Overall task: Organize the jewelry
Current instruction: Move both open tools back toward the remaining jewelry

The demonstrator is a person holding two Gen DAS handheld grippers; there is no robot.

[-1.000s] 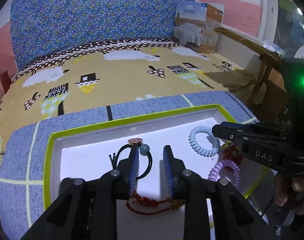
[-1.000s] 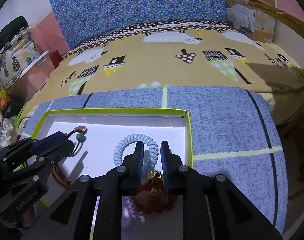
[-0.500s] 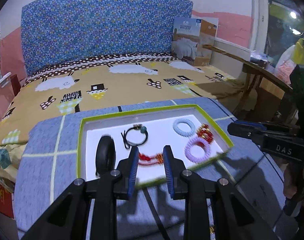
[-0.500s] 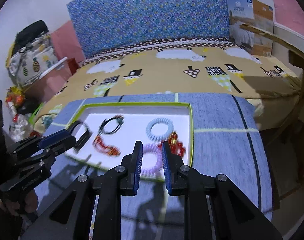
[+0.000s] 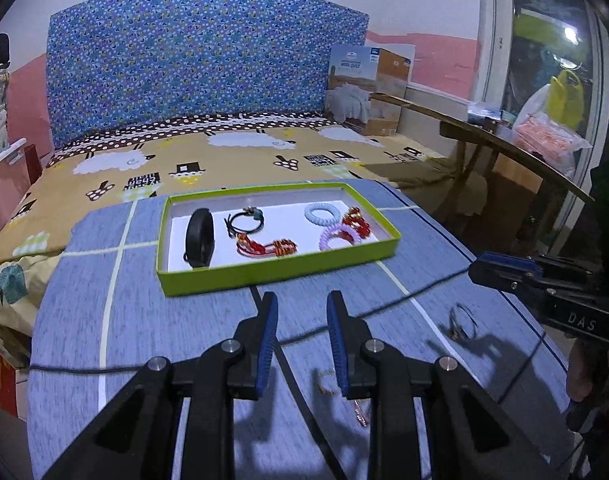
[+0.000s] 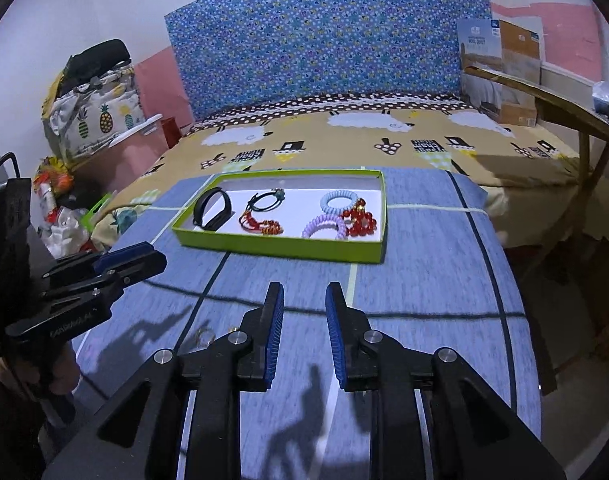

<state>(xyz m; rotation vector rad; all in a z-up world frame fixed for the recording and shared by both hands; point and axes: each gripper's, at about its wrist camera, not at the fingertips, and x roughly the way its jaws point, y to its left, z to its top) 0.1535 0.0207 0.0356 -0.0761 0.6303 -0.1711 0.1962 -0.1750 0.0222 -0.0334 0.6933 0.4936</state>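
Jewelry tray (image 5: 278,270) mostly filled; ring (image 5: 460,322) loose on surface (image 5: 144,320). Both grippers, left (image 5: 300,340) and right (image 6: 303,330), apart, empty. Approach ring low, pinch band.

Open blue-grey cloth surface (image 6: 424,288) is lying between the green-walled white-floored tray (image 6: 280,245) and both grippers, giving a free approach to the tray's near wall. A thin black cable (image 5: 384,308) is crossing that stretch in front of the tray. Small metal rings (image 5: 460,322) are lying on the surface, nearer than the cable. Right of the tray, a wooden frame (image 6: 560,104) is standing beyond the surface's edge.
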